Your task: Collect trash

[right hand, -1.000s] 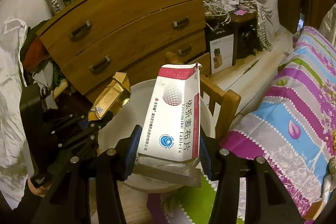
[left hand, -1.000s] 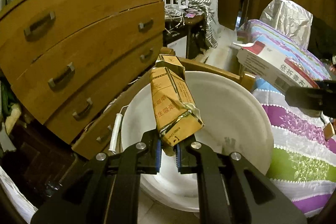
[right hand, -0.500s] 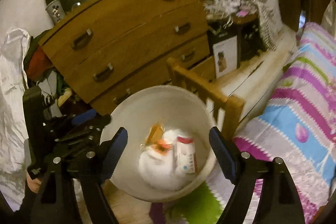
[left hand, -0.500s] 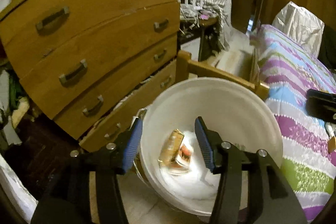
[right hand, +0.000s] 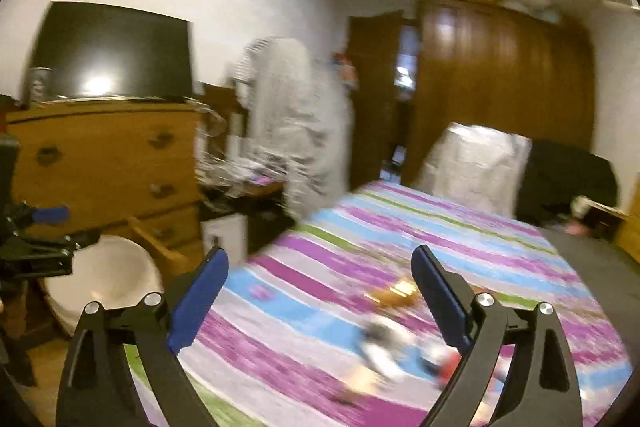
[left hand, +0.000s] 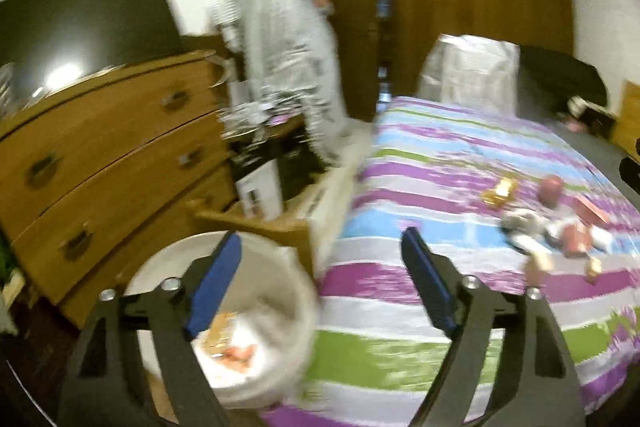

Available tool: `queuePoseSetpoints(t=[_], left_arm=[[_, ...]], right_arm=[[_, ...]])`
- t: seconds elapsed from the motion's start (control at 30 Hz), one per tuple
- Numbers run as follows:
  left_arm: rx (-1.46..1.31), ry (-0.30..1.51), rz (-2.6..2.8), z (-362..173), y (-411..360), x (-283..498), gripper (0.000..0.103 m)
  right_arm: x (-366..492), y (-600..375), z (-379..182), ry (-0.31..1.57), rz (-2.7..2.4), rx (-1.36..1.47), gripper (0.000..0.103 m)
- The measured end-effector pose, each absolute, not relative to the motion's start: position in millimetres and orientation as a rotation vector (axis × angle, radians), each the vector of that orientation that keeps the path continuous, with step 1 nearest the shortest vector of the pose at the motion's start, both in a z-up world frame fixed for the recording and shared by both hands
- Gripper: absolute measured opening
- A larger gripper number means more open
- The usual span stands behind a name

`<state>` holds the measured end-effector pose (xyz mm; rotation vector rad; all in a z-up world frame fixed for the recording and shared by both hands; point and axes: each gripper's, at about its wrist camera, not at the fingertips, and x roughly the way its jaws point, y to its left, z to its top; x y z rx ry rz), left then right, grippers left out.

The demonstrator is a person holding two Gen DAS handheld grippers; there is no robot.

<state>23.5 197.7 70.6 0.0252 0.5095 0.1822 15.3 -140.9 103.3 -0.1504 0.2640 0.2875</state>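
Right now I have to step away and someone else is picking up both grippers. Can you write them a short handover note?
Left gripper: open, nothing in it, aimed between the bucket and the bed.
Right gripper: open, nothing in it, pointed over the bed.
White bucket stands on the floor between the dresser and the bed; it already holds some boxes and wrappers.
Left to do: a blurred cluster of trash lies on the striped bedspread, including a gold wrapper. Pick those up and drop them in the bucket.
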Motion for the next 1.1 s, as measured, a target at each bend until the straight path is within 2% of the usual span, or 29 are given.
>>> queuePoseSetpoints(t=[0.03, 0.1, 0.27, 0.6, 0.7, 0.87, 1.1], left_arm=[[0.04, 0.507, 0.159, 68.4, 181.7, 26.3, 0.084], [0.059, 0.505, 0.097, 60.3, 143.6, 33.7, 0.092], [0.073, 0.532, 0.006, 27.8, 76.3, 48.6, 0.098], [0.071, 0.678, -0.018, -19.7, 16.7, 71.9, 0.098], [0.091, 0.656, -0.01, -16.1, 5.8, 71.1, 0.098], [0.148, 0.661, -0.03, -14.1, -6.2, 71.4, 0.098], [0.19, 0.558, -0.002, 3.3, -14.4, 53.4, 0.098]], right_arm=[[10.4, -164.8, 96.9, 0.278, 0.231, -0.154, 0.098], [7.0, -197.5, 84.3, 0.312, 0.162, -0.161, 0.098], [0.5, -266.1, 49.2, 0.413, 0.021, -0.149, 0.098], [-27.7, -366.5, -23.0, 0.465, -0.115, -0.089, 0.098], [-20.0, -375.3, -32.9, 0.507, -0.126, -0.068, 0.098], [-17.4, -374.4, -30.5, 0.468, -0.192, -0.071, 0.098], [-16.3, -370.4, -16.9, 0.468, -0.14, 0.037, 0.098]])
